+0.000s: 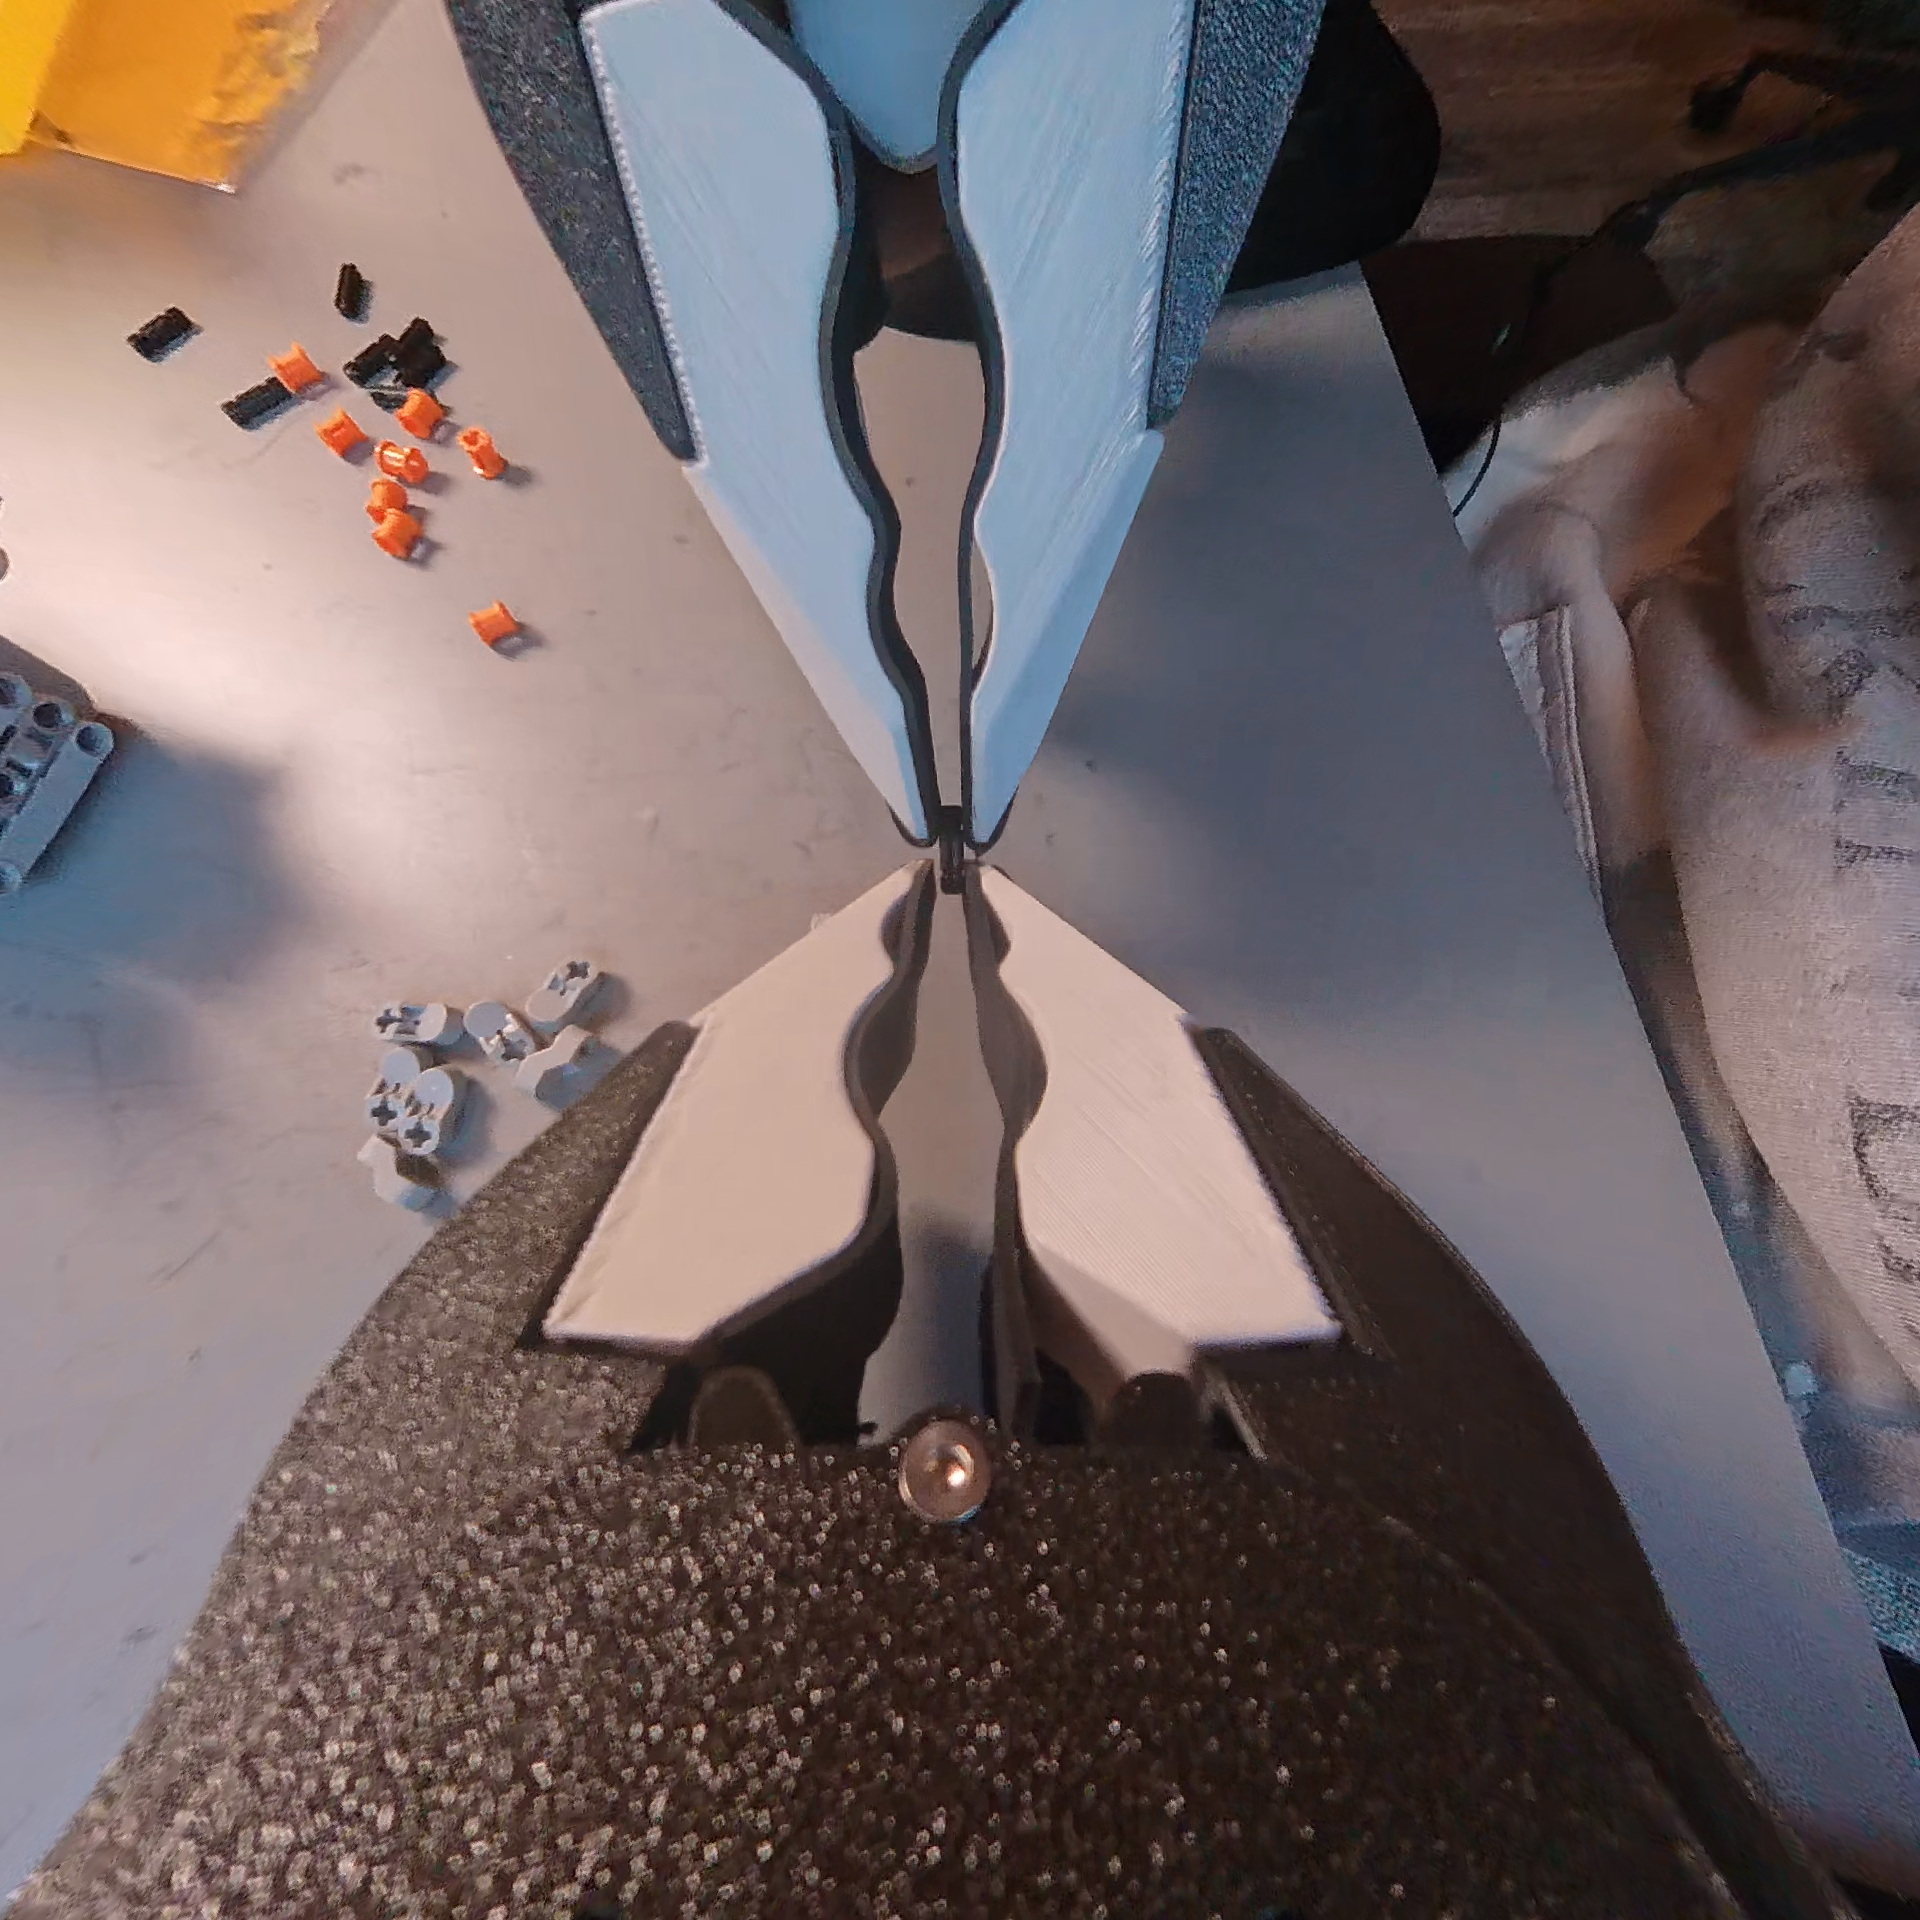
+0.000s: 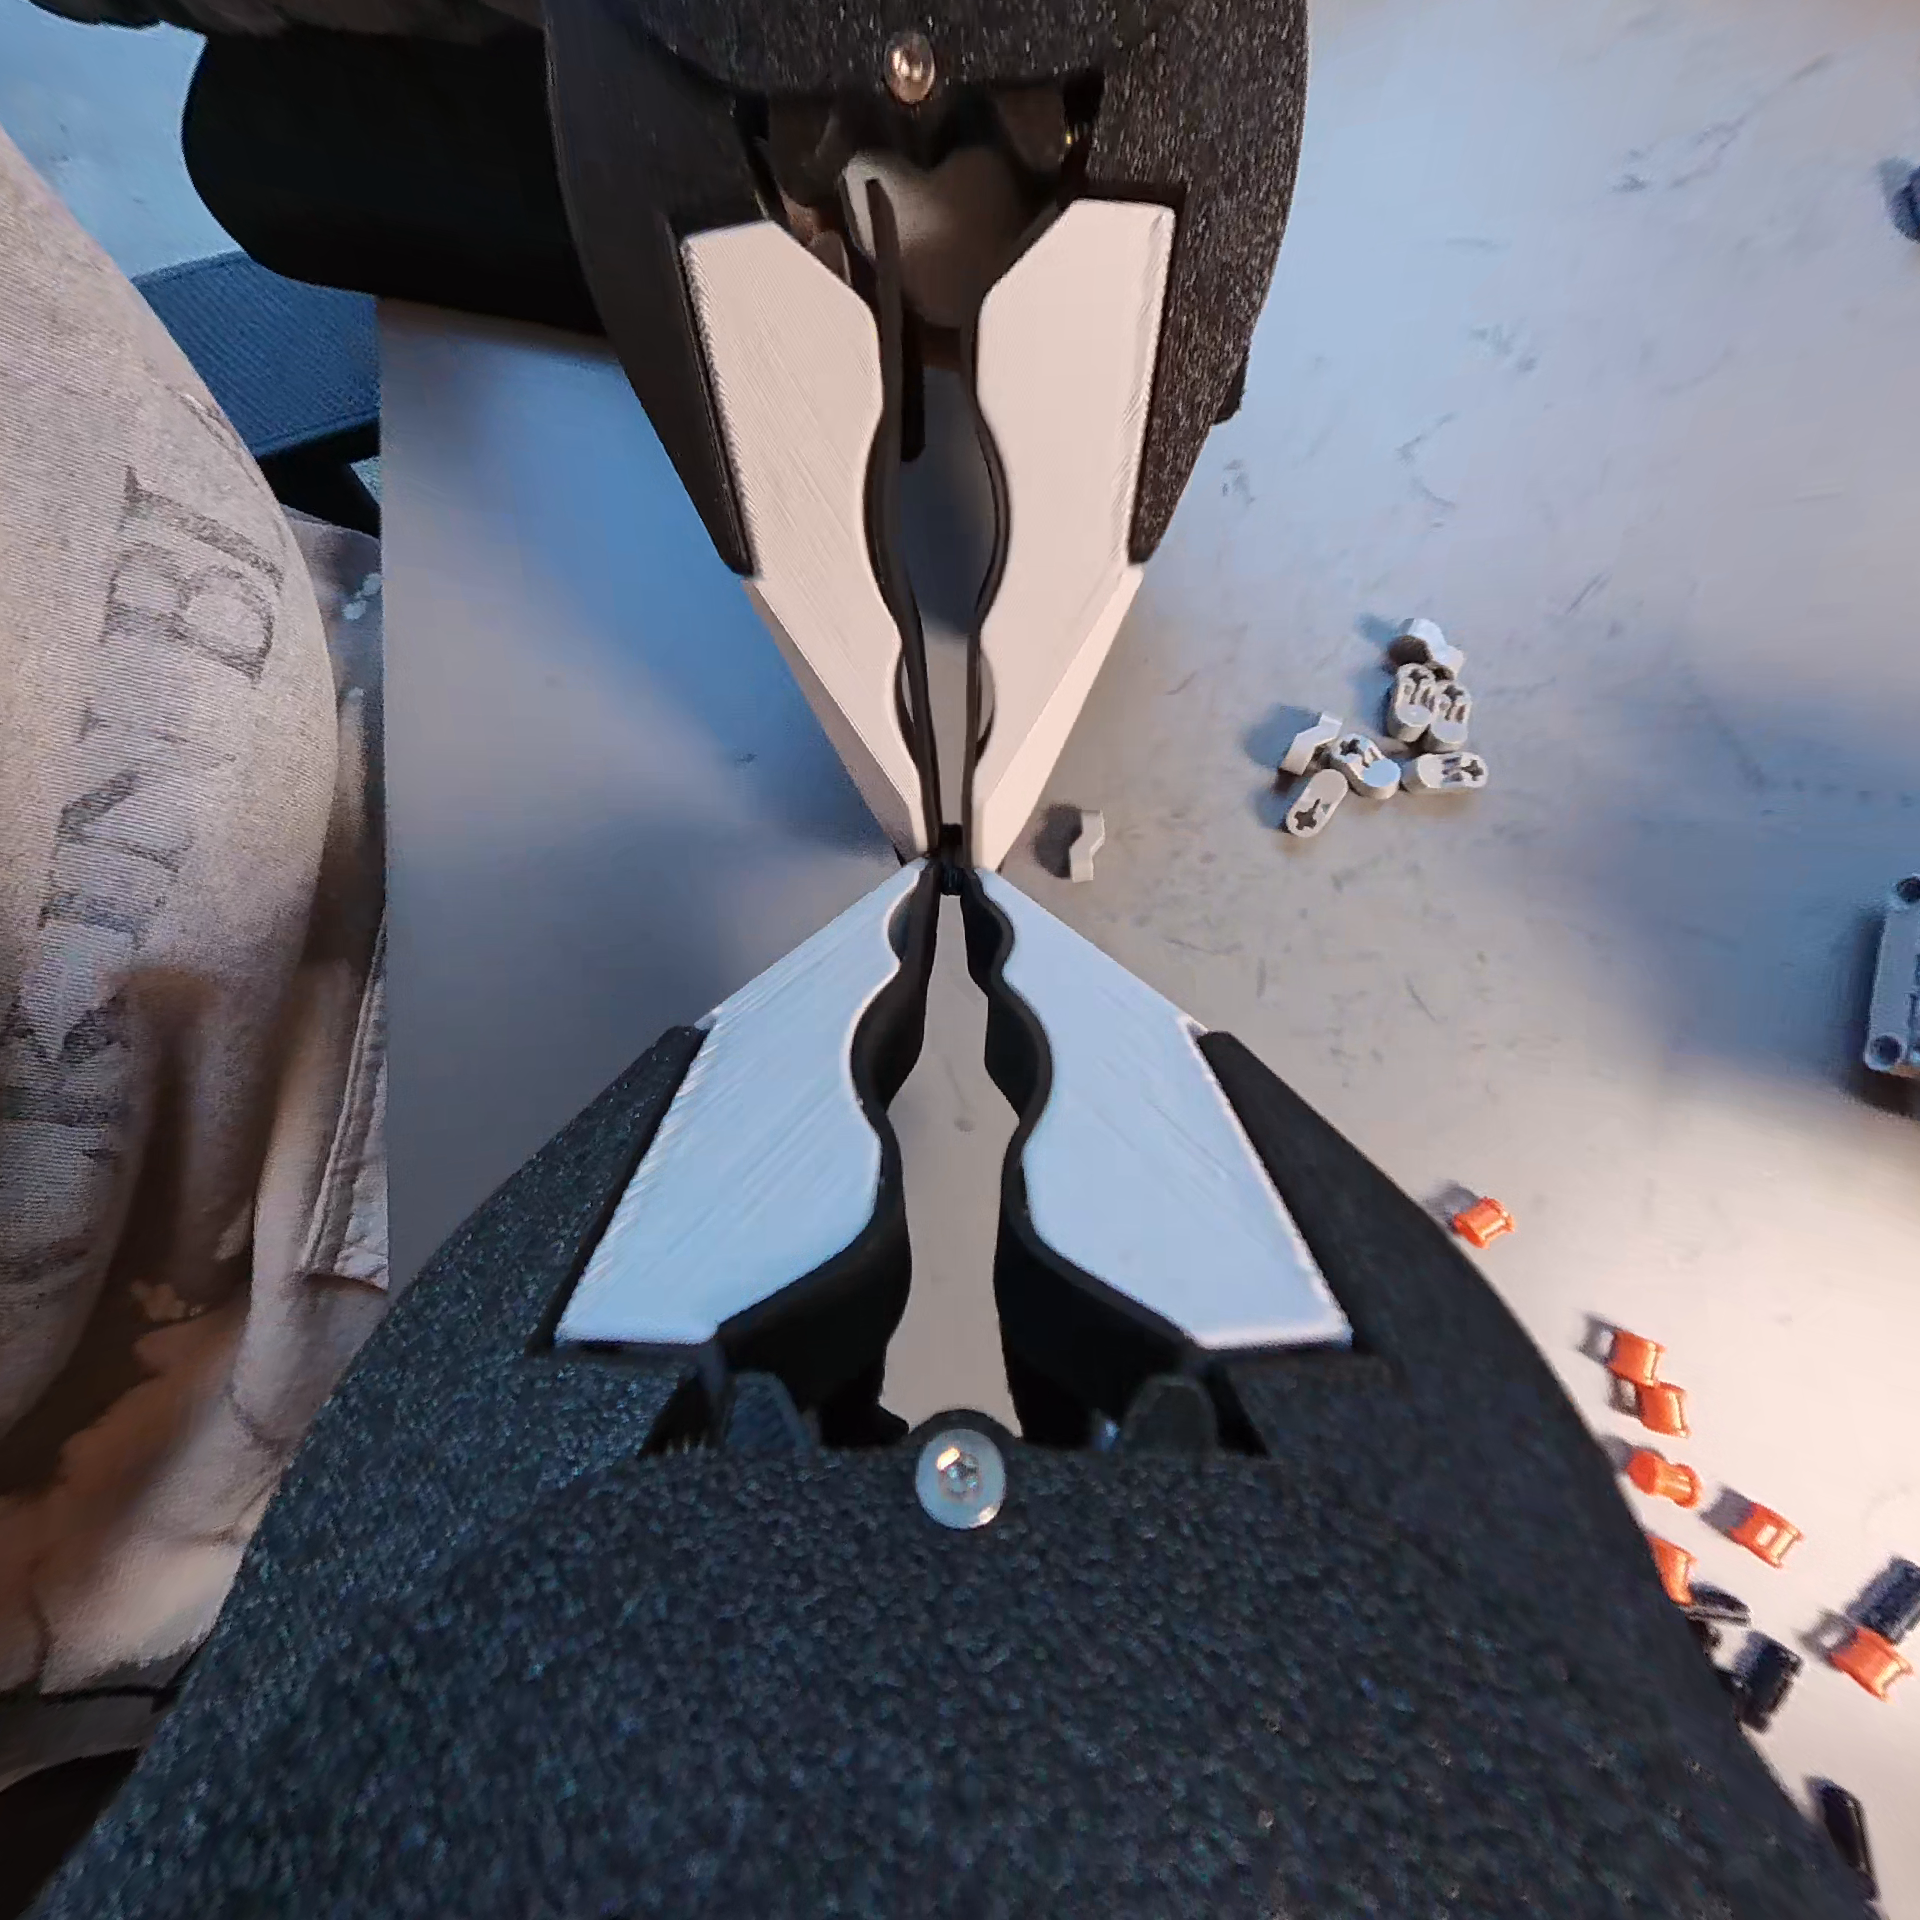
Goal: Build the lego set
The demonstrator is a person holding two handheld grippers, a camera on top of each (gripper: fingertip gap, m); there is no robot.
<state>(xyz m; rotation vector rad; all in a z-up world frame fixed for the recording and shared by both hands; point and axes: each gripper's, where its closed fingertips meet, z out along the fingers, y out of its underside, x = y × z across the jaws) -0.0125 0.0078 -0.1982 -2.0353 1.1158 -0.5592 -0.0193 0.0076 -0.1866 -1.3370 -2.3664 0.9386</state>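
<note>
Over grey worktop [image 1: 623, 779] we see left tool [image 1: 950, 883] & right tool [image 2: 950, 883] tip-to-tip, both pinched nearly closed on one small black plastic pin [image 1: 950, 854].

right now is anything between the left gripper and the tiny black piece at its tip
Nothing visible: left gripper and right gripper meet tip to tip, jaws shut on the small black piece.

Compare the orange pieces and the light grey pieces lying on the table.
The orange pieces are small spool-like tubes; the light grey pieces are rounded oblong blocks with cross-shaped holes. The orange pieces lie scattered and mixed with black pieces; the light grey pieces sit bunched, except one lying apart near the fingertips. Both kinds lie loose on the grey table, untouched by either hand-held gripper.
</note>
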